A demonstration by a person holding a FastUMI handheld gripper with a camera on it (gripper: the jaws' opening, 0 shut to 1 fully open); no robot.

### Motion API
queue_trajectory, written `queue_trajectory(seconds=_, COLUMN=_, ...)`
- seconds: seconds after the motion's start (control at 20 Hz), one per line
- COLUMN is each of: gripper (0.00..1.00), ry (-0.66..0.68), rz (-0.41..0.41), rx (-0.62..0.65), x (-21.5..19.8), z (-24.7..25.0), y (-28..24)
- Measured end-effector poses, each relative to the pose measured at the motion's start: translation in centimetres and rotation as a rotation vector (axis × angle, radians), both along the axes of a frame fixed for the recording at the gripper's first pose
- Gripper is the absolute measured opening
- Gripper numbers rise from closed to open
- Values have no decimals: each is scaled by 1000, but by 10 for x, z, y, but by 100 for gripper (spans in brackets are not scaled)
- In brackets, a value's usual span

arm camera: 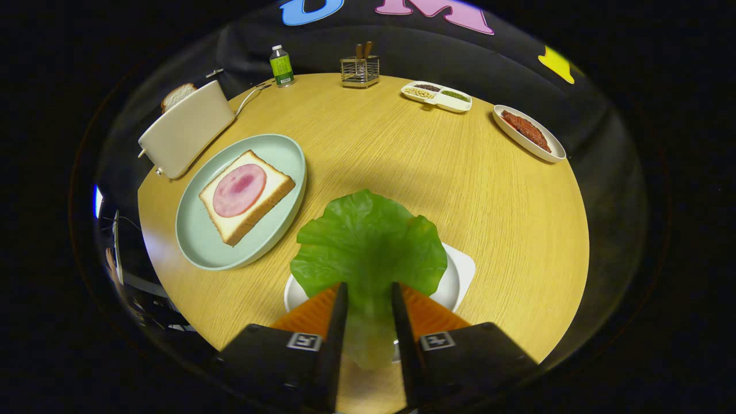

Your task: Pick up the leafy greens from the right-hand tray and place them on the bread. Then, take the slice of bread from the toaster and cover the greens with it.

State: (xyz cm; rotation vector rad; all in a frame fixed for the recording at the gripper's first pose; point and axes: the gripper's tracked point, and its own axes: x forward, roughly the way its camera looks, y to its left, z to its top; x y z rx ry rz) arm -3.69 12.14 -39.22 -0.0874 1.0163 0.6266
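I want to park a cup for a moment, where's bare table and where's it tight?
The widest bare wood lies mid-table, between the green plate, the divided dish and the lettuce that the gripper holds by its stem. More lies between the white tray and the oval dish. Tight: the toaster crowds the green plate.

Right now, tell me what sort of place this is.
Likely a mock kitchen table: a toaster holding bread, ham-topped bread on a plate, and lettuce between the gripper fingers.
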Motion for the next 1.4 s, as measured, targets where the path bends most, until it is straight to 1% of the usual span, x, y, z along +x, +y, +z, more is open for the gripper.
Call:
queue_trajectory(seconds=0.1, gripper=10, ry=13, rz=-27, rx=22, x=2, z=3, y=-1)
queue_trajectory(seconds=0.15, gripper=8, ry=27, rz=-37, rx=30, x=2, z=0, y=-1)
queue_trajectory(seconds=0.25, gripper=7, ry=39, rz=-60, rx=45, x=3, z=5, y=-2)
queue_trajectory(seconds=0.4, gripper=7, ry=3, rz=-74, rx=66, x=4, z=26, y=-4)
queue_trajectory(seconds=0.75, gripper=7, ry=-101, rz=-60, rx=153, x=6, z=108, y=11)
queue_trajectory(seconds=0.95, gripper=7, ry=-156, rz=-8, rx=200, x=7, z=154, y=43)
queue_trajectory(seconds=1.1, gripper=7, ry=-166, rz=42, rx=211, x=6, z=168, y=75)
queue_trajectory(seconds=1.25, gripper=7, ry=-152, rz=83, rx=213, x=1, z=169, y=107)
queue_trajectory(seconds=1.4, gripper=7, ry=-138, rz=123, rx=186, x=-4, z=157, y=133)
